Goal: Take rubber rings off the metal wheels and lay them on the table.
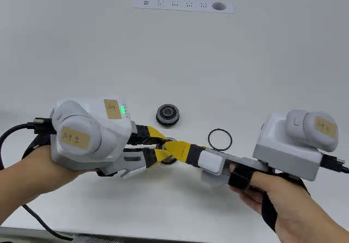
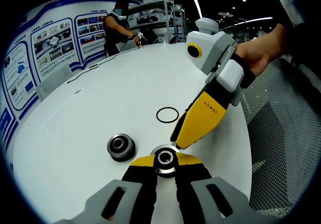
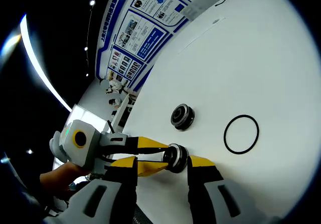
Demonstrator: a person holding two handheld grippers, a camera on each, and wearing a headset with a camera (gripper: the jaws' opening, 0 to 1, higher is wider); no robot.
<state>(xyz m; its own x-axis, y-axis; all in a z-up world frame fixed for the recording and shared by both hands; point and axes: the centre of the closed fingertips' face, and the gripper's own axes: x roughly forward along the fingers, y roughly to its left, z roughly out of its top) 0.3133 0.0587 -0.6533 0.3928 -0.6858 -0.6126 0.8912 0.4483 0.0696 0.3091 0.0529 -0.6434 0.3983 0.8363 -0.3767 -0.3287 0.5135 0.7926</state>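
Between left tongs [image 2: 166, 161], one metal wheel [image 2: 165, 157]

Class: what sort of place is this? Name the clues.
Probably a lab or factory hall: a white workbench with a socket strip, information boards on the wall, and storage racks behind.

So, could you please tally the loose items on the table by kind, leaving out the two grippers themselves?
Metal wheels: 2, the loose wheel and the held wheel between the left gripper fingers
Free rubber ring: 1
Power strip: 1
Total: 4
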